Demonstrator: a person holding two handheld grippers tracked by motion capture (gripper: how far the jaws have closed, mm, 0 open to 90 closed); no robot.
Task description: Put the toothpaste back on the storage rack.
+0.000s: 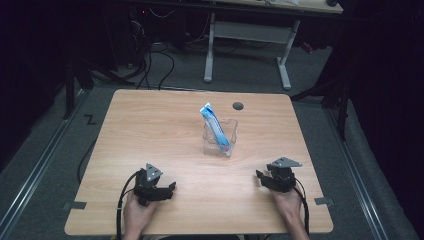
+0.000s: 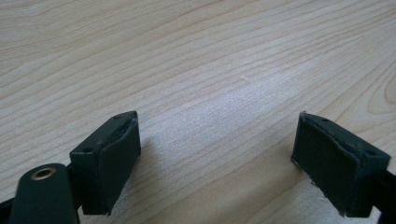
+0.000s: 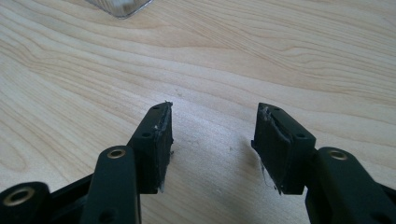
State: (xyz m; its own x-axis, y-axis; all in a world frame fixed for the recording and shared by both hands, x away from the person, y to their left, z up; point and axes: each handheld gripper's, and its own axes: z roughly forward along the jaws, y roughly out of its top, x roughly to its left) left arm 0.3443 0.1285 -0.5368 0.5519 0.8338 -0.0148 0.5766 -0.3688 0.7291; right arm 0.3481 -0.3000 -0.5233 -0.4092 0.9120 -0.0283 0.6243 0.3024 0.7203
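Observation:
A clear plastic box (image 1: pixel 220 136) stands near the middle of the wooden table (image 1: pixel 150 125). A blue and white tube (image 1: pixel 216 128) leans upright inside it, its top sticking out toward the back left. My left gripper (image 1: pixel 167 189) rests low at the front left of the table, open, with bare wood between its jaws (image 2: pixel 217 135). My right gripper (image 1: pixel 261 177) rests at the front right, open too, with nothing between its fingers (image 3: pixel 212 140). A corner of the clear box (image 3: pixel 120 7) peeks in at the top of the right gripper view.
A round dark grommet hole (image 1: pixel 238 106) sits in the table near its back edge. Beyond the table stand a white desk frame (image 1: pixel 247 42) and loose cables (image 1: pixel 155 65) on the grey floor. A metal rail (image 1: pixel 35 170) runs along the left.

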